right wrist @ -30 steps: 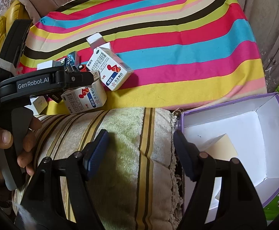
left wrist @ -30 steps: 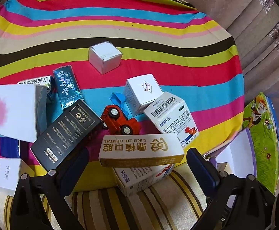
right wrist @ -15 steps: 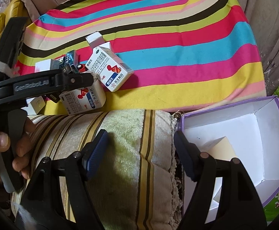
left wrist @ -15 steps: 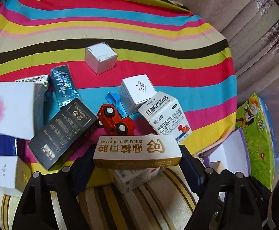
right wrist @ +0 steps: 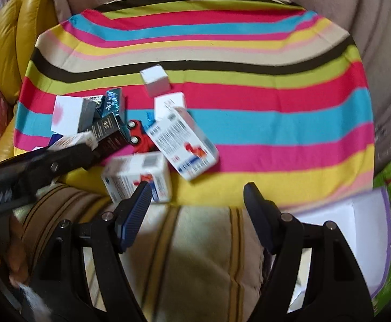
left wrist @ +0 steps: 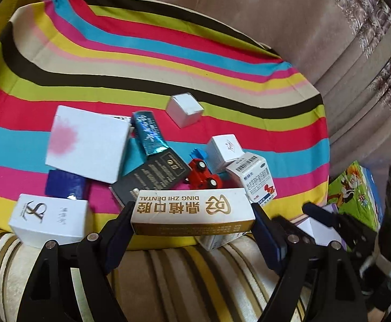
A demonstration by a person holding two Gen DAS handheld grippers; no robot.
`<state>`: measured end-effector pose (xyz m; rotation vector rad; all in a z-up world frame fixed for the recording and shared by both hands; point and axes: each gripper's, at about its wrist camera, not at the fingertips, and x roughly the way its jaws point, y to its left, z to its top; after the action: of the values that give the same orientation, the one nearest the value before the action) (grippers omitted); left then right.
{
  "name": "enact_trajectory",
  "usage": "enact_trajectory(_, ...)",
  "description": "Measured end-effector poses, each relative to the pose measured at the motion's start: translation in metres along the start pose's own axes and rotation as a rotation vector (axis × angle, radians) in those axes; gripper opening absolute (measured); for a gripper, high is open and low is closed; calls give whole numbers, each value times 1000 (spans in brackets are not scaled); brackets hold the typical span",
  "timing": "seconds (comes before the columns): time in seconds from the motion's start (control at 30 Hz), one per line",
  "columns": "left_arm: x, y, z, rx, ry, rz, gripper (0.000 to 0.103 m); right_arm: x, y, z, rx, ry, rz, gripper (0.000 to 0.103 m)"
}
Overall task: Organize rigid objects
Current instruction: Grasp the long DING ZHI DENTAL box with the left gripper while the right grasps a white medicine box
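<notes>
My left gripper is shut on a long white and gold dental box, gripped by its two ends and lifted above the pile. Behind it on the striped cloth lie a red toy car, a black box, a white medicine carton and several white boxes. My right gripper is open and empty, over the striped cushion; a white medicine carton lies just past its left finger, another carton beyond. The left gripper also shows in the right wrist view.
A purple-edged white box stands open at the right, on a green cartoon mat. A striped beige cushion lies under both grippers. A yellow cushion is at far left. A beige sofa back rises behind the cloth.
My left gripper closed on the dental box and lifted it, turning the view left. My right gripper swung left and forward toward the cartons; the purple box slid toward the right edge.
</notes>
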<state>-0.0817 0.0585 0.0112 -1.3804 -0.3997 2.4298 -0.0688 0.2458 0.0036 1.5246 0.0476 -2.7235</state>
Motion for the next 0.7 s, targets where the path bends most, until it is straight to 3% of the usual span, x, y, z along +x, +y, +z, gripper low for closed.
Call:
enact_trajectory(0.3, -5, 26, 0, -95, -15, -28, 83, 22, 29, 31, -129, -1, -67, 74)
enact_trajectory(0.6, 0, 31, -1, -109, -10, -51, 83, 53, 39, 38, -201, 58, -126, 74)
enact_trajectory(0.7, 0, 31, -1, -109, -11, -51, 83, 56, 36, 40, -193, 57, -127, 63)
